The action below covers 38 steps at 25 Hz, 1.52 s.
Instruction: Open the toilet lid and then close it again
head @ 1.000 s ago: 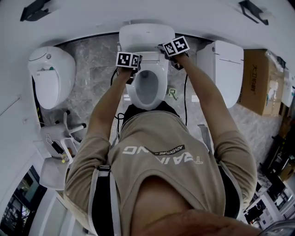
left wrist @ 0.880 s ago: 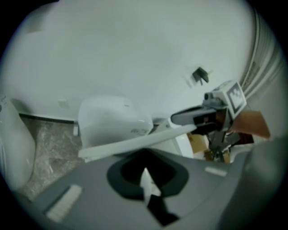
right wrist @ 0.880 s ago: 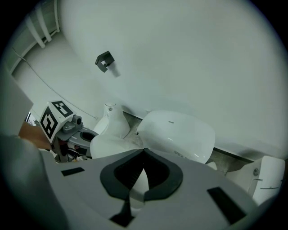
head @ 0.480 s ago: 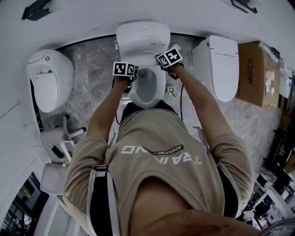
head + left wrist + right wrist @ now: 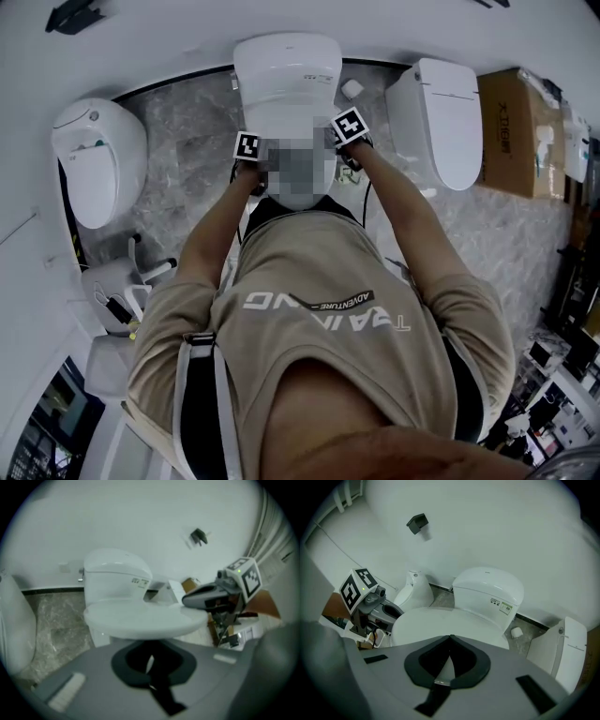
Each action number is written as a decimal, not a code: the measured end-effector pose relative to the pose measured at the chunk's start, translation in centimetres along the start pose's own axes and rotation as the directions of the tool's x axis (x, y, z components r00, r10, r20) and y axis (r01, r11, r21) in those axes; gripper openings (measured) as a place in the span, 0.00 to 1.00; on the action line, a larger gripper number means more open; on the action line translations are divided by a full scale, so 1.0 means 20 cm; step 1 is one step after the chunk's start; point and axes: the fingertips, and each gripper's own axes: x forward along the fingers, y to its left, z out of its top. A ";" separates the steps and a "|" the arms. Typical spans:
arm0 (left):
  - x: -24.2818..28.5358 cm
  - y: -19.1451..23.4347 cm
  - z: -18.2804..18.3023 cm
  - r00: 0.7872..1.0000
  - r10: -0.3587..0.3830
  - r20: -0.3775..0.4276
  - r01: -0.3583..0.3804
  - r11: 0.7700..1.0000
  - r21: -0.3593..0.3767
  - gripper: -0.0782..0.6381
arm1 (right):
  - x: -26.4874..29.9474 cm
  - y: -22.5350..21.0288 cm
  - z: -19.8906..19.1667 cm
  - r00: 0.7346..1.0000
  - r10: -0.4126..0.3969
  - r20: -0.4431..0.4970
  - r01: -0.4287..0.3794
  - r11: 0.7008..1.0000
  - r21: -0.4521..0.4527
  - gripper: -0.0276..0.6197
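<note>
Toilet lid (image 5: 140,618) lies low and close to flat over the bowl of the middle toilet, which sits at the upper centre of the head view with its rear housing (image 5: 286,66) against the wall. In both gripper views the lid shows as a broad white disc just beyond the jaws. Whether it rests fully on the seat or hangs slightly above it cannot be told.

The left tongs (image 5: 150,663) are pressed together with nothing between them, at the lid's left edge in the head view. The right tongs (image 5: 447,663) also look pressed together at the tips and empty, at the lid's right edge. Neither pinches the lid. Whether either one touches its rim is not clear.

As for progress, the lid is down or nearly so, with both tongs flanking it. That fits the very end of the closing step. By itself it would also fit a start before any lifting, and these pictures do not settle which. If it is the closing, little seems left beyond letting the lid settle and drawing the tongs clear.

Two other toilets (image 5: 98,159) stand on the marble floor (image 5: 187,122) to either side.
</note>
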 end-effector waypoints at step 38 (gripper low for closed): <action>0.08 0.02 -0.48 0.987 0.113 -0.116 -0.112 0.994 0.015 0.12 | 0.20 0.30 -0.75 0.989 0.050 -0.140 -0.049 0.999 0.011 0.06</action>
